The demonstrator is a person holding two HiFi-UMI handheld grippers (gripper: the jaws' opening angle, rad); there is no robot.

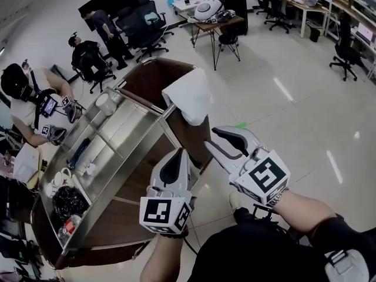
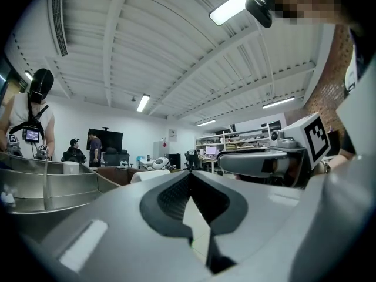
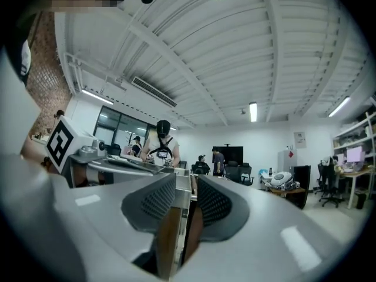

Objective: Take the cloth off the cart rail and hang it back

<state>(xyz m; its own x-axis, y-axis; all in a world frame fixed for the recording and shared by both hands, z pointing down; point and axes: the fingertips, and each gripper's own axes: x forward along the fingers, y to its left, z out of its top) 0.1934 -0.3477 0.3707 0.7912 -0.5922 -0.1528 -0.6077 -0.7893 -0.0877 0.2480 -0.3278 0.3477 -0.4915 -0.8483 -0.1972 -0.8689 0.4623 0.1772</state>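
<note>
Currently the cloth (image 1: 189,96) hangs draped over the cart rail (image 1: 147,103) at its far corner. The left tool (image 1: 175,160) is closed and empty. The right tool (image 1: 216,138) is slightly parted and empty. Both are well apart from the cloth, so it is either untouched or already rehung; I cannot tell which.

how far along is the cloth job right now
Done: the white cloth hangs draped over the cart rail, so either it is already rehung or nothing has begun; one moment cannot say which. In hand: nothing. The left claw is shut and empty, the right claw slightly open and empty, both short of the cloth. Left: if unstarted, lifting it off and rehanging it.
</note>
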